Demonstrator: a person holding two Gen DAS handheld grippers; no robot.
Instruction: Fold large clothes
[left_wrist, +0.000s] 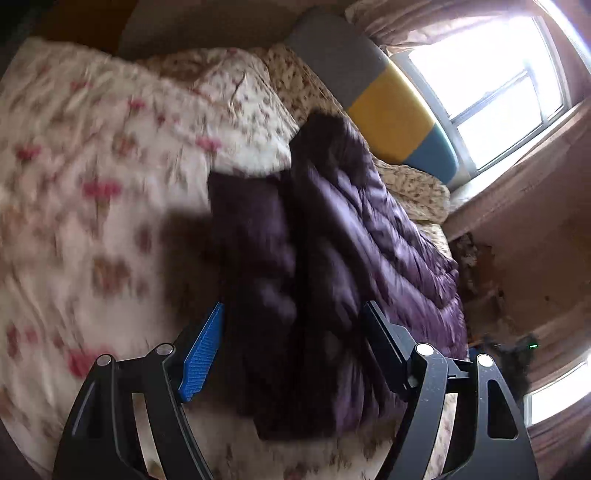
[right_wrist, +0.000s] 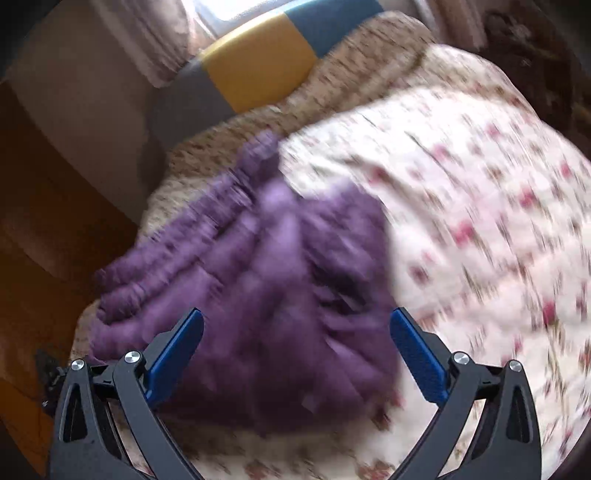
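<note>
A purple quilted puffer jacket (left_wrist: 332, 229) lies folded lengthwise on a bed with a floral quilt (left_wrist: 92, 206). My left gripper (left_wrist: 295, 314) is open, its jaws wide apart over the jacket's near end, holding nothing. In the right wrist view the jacket (right_wrist: 266, 280) lies bunched on the quilt (right_wrist: 480, 229). My right gripper (right_wrist: 297, 321) is open and empty above the jacket's near part. Both views are blurred by motion.
A grey, yellow and blue headboard (left_wrist: 388, 107) stands behind the bed, below a bright window (left_wrist: 487, 81) with curtains. A beige floral pillow (left_wrist: 417, 184) lies at the bed's head. Wooden floor (right_wrist: 44, 229) shows beside the bed.
</note>
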